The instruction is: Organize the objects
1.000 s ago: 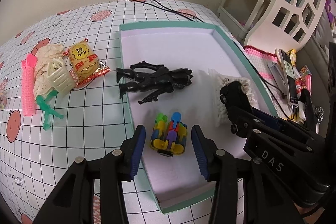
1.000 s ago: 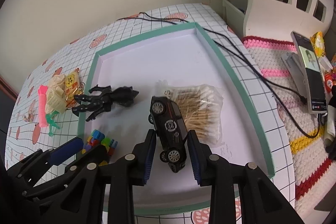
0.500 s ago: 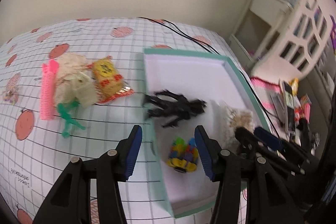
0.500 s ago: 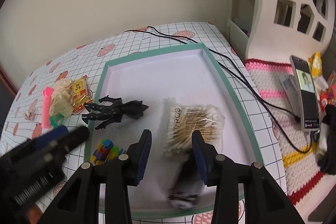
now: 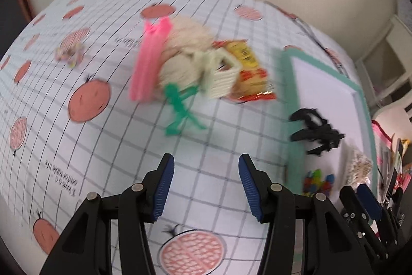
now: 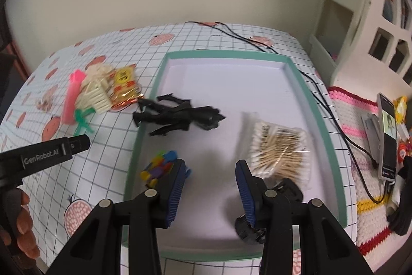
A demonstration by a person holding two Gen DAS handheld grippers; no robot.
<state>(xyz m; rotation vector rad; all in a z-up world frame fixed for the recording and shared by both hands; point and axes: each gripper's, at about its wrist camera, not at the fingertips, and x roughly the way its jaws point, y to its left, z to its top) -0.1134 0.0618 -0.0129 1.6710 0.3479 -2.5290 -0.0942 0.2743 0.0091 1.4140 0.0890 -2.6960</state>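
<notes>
1. Right, my left hand-held gripper (image 5: 206, 172) hangs over the checked counter (image 5: 77, 146), its blue fingers spread wide with nothing between them.
2. Ahead of it sits a loose pile: a pink comb (image 5: 149, 61), a cream basket (image 5: 219, 76), a yellow snack packet (image 5: 248, 68) and a green toy figure (image 5: 180, 110) lying flat on the cloth. This view is blurred, so I can't make out finer detail.
3. My right hand-held gripper (image 6: 209, 184) is over the near end of the green-rimmed tray (image 6: 322, 125), fingers apart and empty.
4. Inside the tray I see a black figure (image 6: 180, 115) lying with its legs across the left rim, a bag of cotton swabs (image 6: 278, 146) to the right, and a bright block toy (image 6: 159, 168) just beside my left finger.
5. A black toy car (image 6: 257, 228) lies on the tray floor, partly hidden behind my right finger; I can't tell whether they touch.
6. A black cable (image 6: 334, 120) runs along the tray's right side towards a phone (image 6: 387, 138).
</notes>
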